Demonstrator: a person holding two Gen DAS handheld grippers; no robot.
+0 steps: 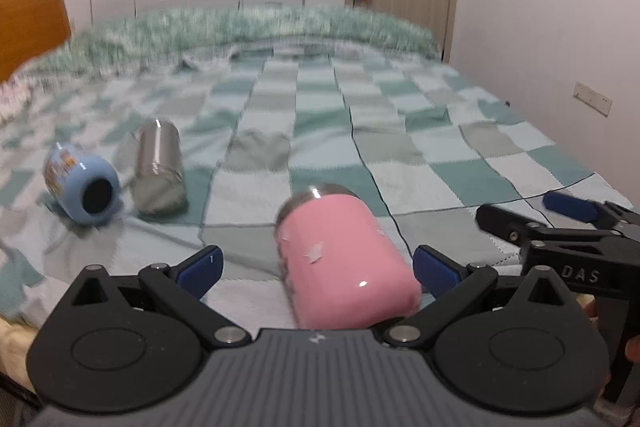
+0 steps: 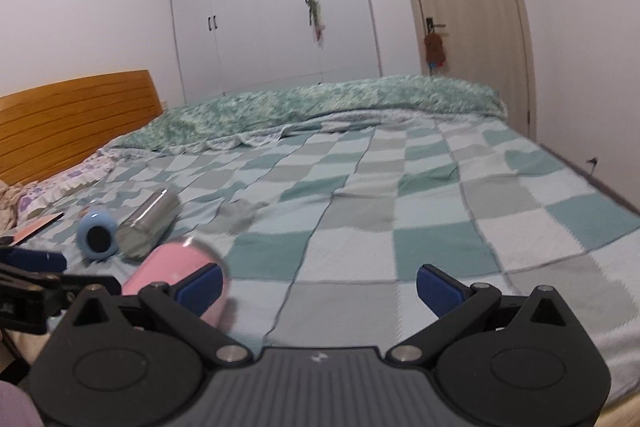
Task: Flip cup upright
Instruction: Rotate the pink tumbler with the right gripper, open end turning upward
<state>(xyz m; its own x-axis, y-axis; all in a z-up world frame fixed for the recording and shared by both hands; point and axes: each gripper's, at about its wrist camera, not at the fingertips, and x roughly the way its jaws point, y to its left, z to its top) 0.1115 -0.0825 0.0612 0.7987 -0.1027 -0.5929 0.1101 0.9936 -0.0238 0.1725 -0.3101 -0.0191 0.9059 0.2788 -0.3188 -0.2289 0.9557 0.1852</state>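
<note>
A pink cup (image 1: 344, 263) lies on its side on the checked bedspread, its steel rim pointing away. My left gripper (image 1: 318, 269) is open, its blue pads on either side of the pink cup without squeezing it. A steel cup (image 1: 159, 167) and a light blue cup (image 1: 82, 183) lie on their sides further left. In the right wrist view the pink cup (image 2: 176, 275) lies at the lower left, partly behind my left finger pad. My right gripper (image 2: 320, 285) is open and empty over bare bedspread. It shows in the left wrist view (image 1: 532, 217) at the right.
The bed (image 2: 440, 211) has a green checked cover. A rolled green quilt (image 2: 320, 103) lies along its far side. A wooden headboard (image 2: 72, 115) stands at the left. A white wardrobe (image 2: 272, 7) and a door (image 2: 460, 7) stand behind the bed.
</note>
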